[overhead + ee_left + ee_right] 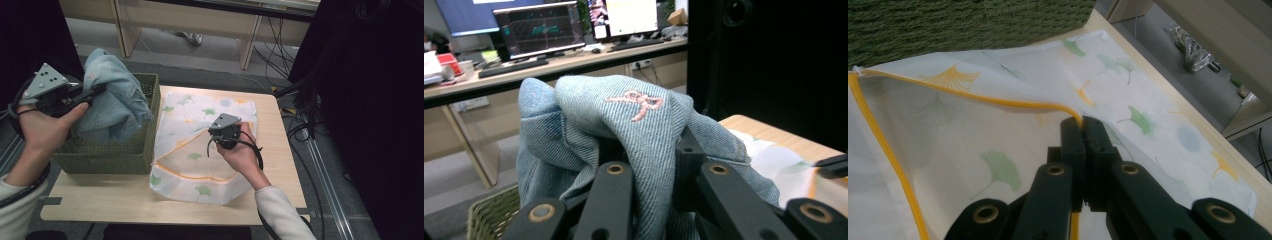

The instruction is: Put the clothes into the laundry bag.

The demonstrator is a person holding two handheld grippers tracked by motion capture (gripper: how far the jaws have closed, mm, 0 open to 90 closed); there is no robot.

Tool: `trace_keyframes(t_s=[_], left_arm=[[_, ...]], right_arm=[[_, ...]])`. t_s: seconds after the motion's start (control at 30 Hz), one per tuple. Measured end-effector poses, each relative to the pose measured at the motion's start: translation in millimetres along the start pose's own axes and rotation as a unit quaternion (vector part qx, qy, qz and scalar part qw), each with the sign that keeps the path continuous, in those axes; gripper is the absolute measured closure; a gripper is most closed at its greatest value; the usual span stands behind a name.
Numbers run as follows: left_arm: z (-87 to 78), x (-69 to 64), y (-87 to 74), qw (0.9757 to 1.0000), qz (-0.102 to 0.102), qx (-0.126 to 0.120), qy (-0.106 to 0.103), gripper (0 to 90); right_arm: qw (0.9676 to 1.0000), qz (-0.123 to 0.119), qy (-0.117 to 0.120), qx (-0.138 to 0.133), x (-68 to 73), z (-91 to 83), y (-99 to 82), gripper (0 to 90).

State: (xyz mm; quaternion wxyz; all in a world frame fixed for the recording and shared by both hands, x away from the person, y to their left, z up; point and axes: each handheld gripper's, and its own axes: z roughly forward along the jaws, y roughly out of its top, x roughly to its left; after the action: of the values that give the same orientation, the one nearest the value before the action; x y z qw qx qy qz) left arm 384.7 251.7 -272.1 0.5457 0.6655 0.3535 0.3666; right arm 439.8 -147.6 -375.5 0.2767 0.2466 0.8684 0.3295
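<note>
Left gripper [92, 96] is clamped on the denim garment [112, 97], which hangs lifted over the green woven basket [131, 150], clear of the bench [125, 200]. Right gripper [1082, 125] is pinched shut on the yellow zipper edge [998, 102] of the leaf-print mesh laundry bag [200, 145], holding its mouth open. Pickup done, by the look of it; carrying the denim across and stuffing it inside is left.

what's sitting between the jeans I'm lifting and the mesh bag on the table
In the high view, the near wall of the green basket stands between the denim garment held by the left gripper and the laundry bag; nothing else lies there.
</note>
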Motion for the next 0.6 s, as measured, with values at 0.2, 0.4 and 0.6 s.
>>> trace_keyframes(t_s=[0.2, 0.4, 0.6], left_arm=[[-12.2, -16.9, 8.1, 0.9995, 0.012, -0.006, -0.028, 80.4], [-19.7, -32.1, 9.8, 0.9978, 0.024, -0.004, -0.061, 80.4], [-27.9, -44.9, 10.7, 0.9952, 0.025, -0.01, -0.094, 80.3]], right_arm=[[1.0, -0.007, -0.002, -0.004, -0.9, 0.4, 0.4, 90.0], [1.0, -0.003, -0.003, -0.006, -1.1, -0.4, 0.7, 90.0], [1.0, 0.001, -0.003, -0.006, -1.2, -1.1, 0.6, 90.0]])
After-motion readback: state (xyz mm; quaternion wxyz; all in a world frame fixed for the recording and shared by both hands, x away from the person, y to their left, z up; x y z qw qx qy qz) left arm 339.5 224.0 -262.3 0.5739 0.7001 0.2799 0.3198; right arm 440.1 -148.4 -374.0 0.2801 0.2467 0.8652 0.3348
